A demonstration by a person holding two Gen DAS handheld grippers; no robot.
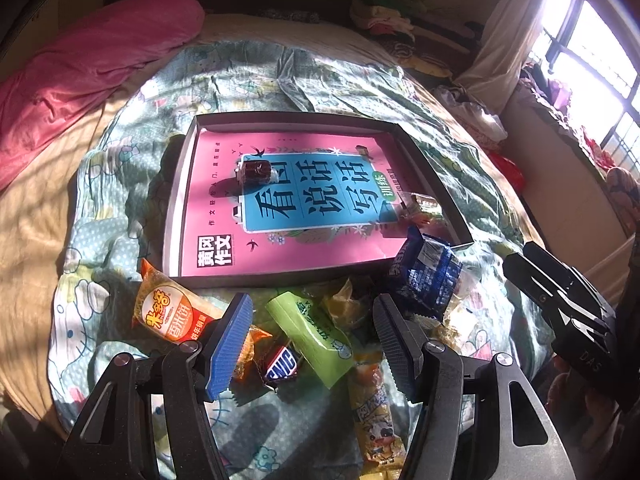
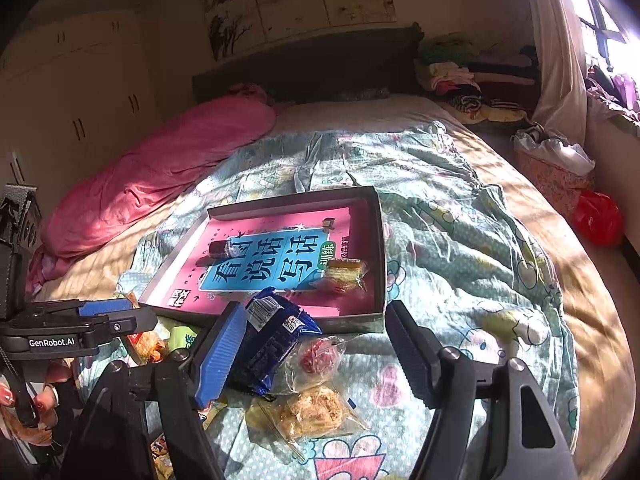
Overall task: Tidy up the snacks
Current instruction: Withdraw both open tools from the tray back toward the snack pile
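A shallow grey box point(image 1: 176, 200) point(image 2: 376, 240) lined with a pink book lies on the bed. In it sit a dark wrapped snack point(image 1: 256, 171) point(image 2: 222, 249) and a clear-wrapped cake slice point(image 1: 420, 205) point(image 2: 344, 271). In front of it lie loose snacks: an orange rice-cracker pack point(image 1: 170, 310), a green pack point(image 1: 312, 330), a Snickers bar point(image 1: 280, 366), a yellow stick pack point(image 1: 376, 412), a blue biscuit pack point(image 1: 430, 276) point(image 2: 272, 340). My left gripper point(image 1: 312, 344) is open above the pile. My right gripper point(image 2: 316, 352) is open over the blue pack, a red candy bag point(image 2: 316, 360) and a clear-wrapped pastry point(image 2: 308, 410).
A pink quilt point(image 1: 88, 76) point(image 2: 160, 176) lies rolled at the bed's left. The patterned cover point(image 2: 460, 232) spreads wrinkled under everything. Folded clothes point(image 2: 456, 76) sit at the headboard. A red bag point(image 2: 598, 218) and a basket point(image 2: 552, 164) stand on the floor at right.
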